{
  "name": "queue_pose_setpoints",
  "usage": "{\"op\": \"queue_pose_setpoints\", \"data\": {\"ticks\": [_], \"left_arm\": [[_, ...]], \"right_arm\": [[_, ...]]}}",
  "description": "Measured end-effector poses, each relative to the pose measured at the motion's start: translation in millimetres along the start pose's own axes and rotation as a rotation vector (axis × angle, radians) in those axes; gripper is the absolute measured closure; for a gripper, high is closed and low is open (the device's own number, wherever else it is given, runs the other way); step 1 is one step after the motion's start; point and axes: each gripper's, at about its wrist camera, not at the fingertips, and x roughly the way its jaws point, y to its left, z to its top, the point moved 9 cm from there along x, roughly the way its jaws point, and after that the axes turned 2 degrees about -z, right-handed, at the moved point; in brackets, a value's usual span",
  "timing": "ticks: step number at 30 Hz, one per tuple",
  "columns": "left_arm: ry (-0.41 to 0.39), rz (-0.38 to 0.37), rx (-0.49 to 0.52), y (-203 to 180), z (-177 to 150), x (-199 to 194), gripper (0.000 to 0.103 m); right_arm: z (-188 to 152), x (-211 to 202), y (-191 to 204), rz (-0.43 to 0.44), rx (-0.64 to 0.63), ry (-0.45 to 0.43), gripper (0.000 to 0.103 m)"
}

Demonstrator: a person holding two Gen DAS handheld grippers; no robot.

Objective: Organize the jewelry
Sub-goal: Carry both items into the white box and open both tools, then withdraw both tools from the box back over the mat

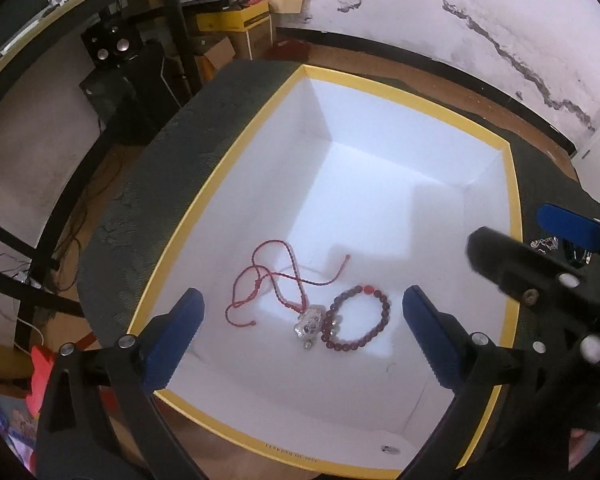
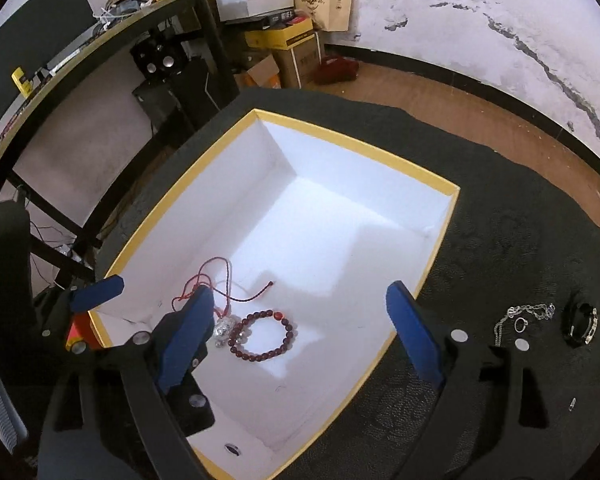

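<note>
A white box with a yellow rim (image 1: 514,220) (image 2: 340,136) lies open on black cloth. On its floor lie a red cord necklace (image 1: 268,276) (image 2: 204,276) with a silver pendant (image 1: 308,324) (image 2: 224,330), and touching it a dark red bead bracelet (image 1: 358,318) (image 2: 264,336). My left gripper (image 1: 304,334) hovers open over these pieces. My right gripper (image 2: 300,336) is also open above the box, holding nothing. On the cloth to the right of the box lie a silver chain with a ring (image 2: 526,316) and a dark bracelet (image 2: 580,322).
The black cloth (image 2: 500,240) covers a small table; wooden floor shows beyond its far edge. A black-framed desk (image 2: 100,52), speakers (image 2: 156,58) and stacked cardboard boxes (image 2: 284,40) stand at the back left. One blue finger (image 2: 96,292) of the left gripper shows by the box's left rim.
</note>
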Motion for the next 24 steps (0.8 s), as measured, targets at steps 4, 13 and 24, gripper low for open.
{"op": "queue_pose_setpoints", "data": {"ticks": [4, 13, 24], "left_arm": [[-0.025, 0.018, 0.009, -0.7, 1.4, -14.7, 0.006], [-0.149, -0.041, 0.079, -49.2, -10.5, -85.1, 0.006], [-0.245, -0.245, 0.263, -214.0, -62.6, -102.7, 0.006]], "right_arm": [[-5.4, -18.5, -8.5, -0.009, 0.005, -0.018, 0.016], [-60.3, -116.9, -93.8, -0.152, 0.036, -0.165, 0.014], [-200.1, -221.9, -262.2, -0.414, 0.263, -0.269, 0.012]]}}
